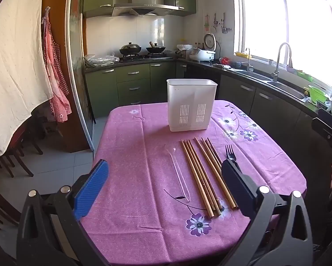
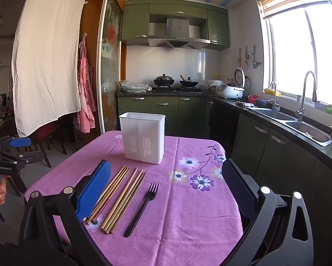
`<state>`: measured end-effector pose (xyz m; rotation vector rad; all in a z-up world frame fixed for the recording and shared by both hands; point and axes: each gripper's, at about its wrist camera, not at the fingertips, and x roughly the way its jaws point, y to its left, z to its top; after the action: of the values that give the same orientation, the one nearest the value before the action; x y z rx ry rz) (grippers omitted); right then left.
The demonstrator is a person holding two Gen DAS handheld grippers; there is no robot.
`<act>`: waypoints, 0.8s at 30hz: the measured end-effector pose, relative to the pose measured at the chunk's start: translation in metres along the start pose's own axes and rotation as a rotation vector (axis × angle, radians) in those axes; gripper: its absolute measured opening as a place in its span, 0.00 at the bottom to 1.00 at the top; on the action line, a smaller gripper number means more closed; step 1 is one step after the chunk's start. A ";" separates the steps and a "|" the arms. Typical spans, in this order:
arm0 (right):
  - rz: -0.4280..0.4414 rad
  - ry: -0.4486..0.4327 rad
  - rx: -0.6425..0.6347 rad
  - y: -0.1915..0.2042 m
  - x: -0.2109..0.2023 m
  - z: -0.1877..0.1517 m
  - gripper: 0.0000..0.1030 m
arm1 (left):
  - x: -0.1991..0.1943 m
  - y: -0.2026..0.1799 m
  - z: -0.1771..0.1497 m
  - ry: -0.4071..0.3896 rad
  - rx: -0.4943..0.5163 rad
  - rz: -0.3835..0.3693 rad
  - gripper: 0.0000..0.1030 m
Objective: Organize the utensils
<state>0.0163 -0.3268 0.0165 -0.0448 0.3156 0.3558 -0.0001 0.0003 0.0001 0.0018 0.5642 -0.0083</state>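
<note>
Here, one fork (image 2: 143,206), one white holder (image 2: 142,139), several chopsticks (image 2: 119,197), uncountable.

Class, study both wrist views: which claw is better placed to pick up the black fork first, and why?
Probably the right claw: the black fork lies between its open fingers. In the left claw's view the fork sits partly behind its right finger.

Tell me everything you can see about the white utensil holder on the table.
The white utensil holder looks like matte plastic, a tall rectangular bin with an open top and two panels of vertical drain slots low on its front. It stands upright on the pink floral tablecloth, beyond the chopsticks and apart from them. Nothing shows above its rim.
</note>
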 end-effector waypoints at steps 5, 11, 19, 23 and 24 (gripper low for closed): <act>-0.003 0.001 -0.008 0.001 0.000 0.000 0.96 | 0.001 0.001 0.000 0.000 0.004 0.001 0.94; -0.003 0.003 -0.009 0.001 0.000 0.000 0.96 | -0.001 -0.001 0.000 -0.007 0.010 0.013 0.94; -0.003 0.003 -0.009 0.004 -0.001 0.001 0.96 | -0.001 0.000 0.001 -0.008 0.009 0.010 0.94; -0.003 0.003 -0.009 0.005 -0.002 0.002 0.96 | -0.001 0.002 0.003 -0.008 0.009 0.010 0.94; -0.003 0.003 -0.009 0.005 -0.002 0.002 0.96 | -0.001 0.001 0.002 -0.008 0.009 0.009 0.94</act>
<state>0.0135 -0.3222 0.0186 -0.0548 0.3170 0.3544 0.0000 0.0018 0.0020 0.0131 0.5558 -0.0017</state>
